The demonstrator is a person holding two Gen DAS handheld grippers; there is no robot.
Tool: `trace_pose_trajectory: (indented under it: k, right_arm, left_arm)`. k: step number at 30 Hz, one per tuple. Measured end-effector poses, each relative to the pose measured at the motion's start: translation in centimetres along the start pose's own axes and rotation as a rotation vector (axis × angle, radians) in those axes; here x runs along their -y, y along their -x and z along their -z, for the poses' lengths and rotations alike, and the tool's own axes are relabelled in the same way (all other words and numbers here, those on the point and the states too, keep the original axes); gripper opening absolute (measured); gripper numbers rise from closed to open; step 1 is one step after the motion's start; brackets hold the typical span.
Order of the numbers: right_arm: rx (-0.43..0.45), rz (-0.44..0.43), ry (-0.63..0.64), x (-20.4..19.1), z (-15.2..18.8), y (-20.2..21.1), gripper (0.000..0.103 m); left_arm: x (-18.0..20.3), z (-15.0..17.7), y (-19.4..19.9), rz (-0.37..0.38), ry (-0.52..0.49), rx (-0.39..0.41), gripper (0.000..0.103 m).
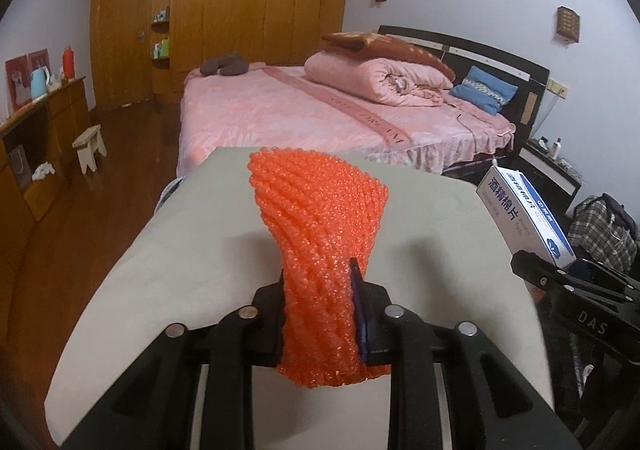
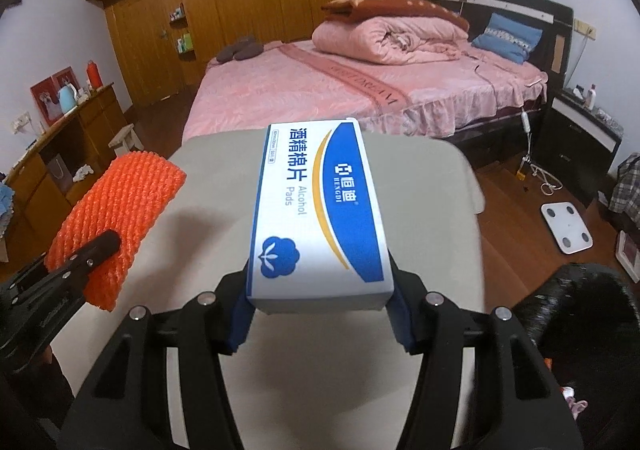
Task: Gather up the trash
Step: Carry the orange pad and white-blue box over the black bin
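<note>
Right now your left gripper (image 1: pixel 320 314) has its fingers pinching the orange foam net (image 1: pixel 320 234) at centre frame, raised over the grey bench (image 1: pixel 180 250). Your right gripper (image 2: pixel 320 314) grips the blue-and-white alcohol pads box (image 2: pixel 316 206) — fingers pressed on both its sides — also above the bench. In the right wrist view the net sits at lower left; the pink bed (image 2: pixel 320 90) lies behind.

The bright orange foam net sleeve (image 1: pixel 320 250) has a woven mesh pattern. The white cardboard alcohol-pad box (image 2: pixel 316 210) between the right tongs (image 2: pixel 320 314) carries blue panels, a gold curve and a blue cotton-flower mark. Beneath both lies a plain beige surface (image 2: pixel 432 186).
</note>
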State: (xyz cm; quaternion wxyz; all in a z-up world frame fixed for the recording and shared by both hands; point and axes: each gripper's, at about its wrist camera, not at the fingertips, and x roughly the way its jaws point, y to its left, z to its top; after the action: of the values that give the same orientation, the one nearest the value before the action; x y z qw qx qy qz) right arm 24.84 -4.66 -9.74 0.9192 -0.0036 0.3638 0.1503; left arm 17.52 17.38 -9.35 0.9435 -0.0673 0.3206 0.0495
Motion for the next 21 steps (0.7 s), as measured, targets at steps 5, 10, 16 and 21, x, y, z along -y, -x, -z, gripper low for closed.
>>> trace_pose_trajectory:
  k: [5, 10, 16, 21]
  right_arm:
    - [0.037, 0.009, -0.008, 1.5, 0.3, 3.6, 0.054]
    - [0.066, 0.028, -0.013, 3.3, 0.9, 7.0, 0.054]
    - [0.094, 0.064, -0.020, 5.8, 2.1, 10.4, 0.054]
    - [0.121, 0.104, -0.045, 8.3, 3.4, 13.3, 0.054]
  left_arm:
    - [2.6, -0.6, 2.7, 0.025, -0.029, 0.027, 0.025]
    - [4.9, -0.7, 5.0, 0.063, -0.044, 0.050, 0.025]
    - [8.5, -0.2, 7.3, 0.115, -0.073, 0.063, 0.026]
    - [11.6, 0.2, 8.8, 0.164, -0.104, 0.073, 0.026]
